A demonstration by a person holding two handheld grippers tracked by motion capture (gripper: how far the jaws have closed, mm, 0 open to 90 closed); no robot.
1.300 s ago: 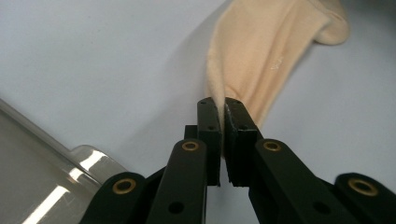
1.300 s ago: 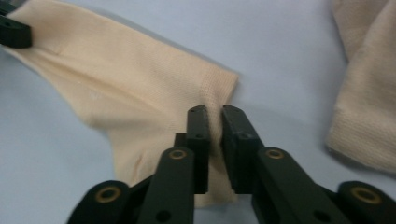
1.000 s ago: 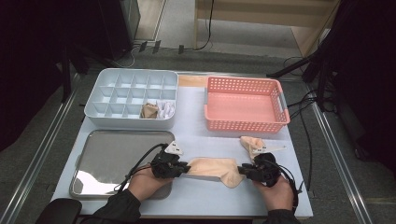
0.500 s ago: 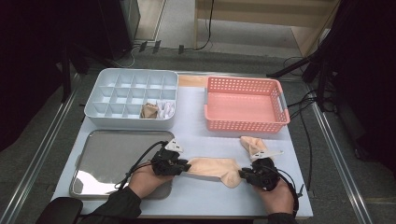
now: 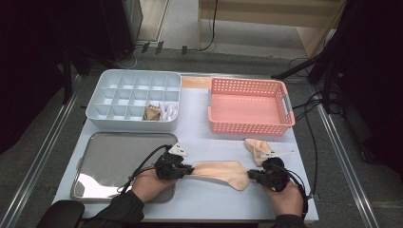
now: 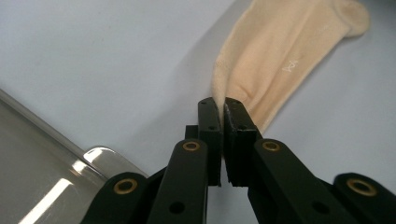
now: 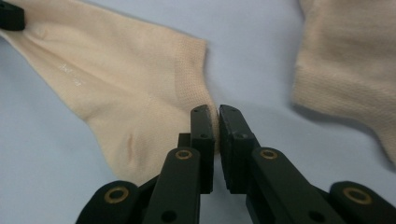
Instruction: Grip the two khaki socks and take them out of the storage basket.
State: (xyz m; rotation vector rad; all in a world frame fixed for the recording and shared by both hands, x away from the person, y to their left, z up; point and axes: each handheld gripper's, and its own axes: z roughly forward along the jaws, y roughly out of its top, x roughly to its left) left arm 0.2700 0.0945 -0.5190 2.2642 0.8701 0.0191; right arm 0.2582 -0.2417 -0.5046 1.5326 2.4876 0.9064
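Pale blue worktop [image 5: 199,130] on grey floor. Sock [image 5: 219,171] flat near front edge, stretched between left claw [image 5: 188,170] and right claw [image 5: 251,174], each pinching one end.

Peach sock [image 5: 219,171] lying flat on desk [image 5: 199,137], stretched out sideways between both tongs. One end pinched by left tongs [image 5: 188,169], other by right tongs [image 5: 250,175]. Second peach sock [image 5: 255,148] crumpled just beside it.
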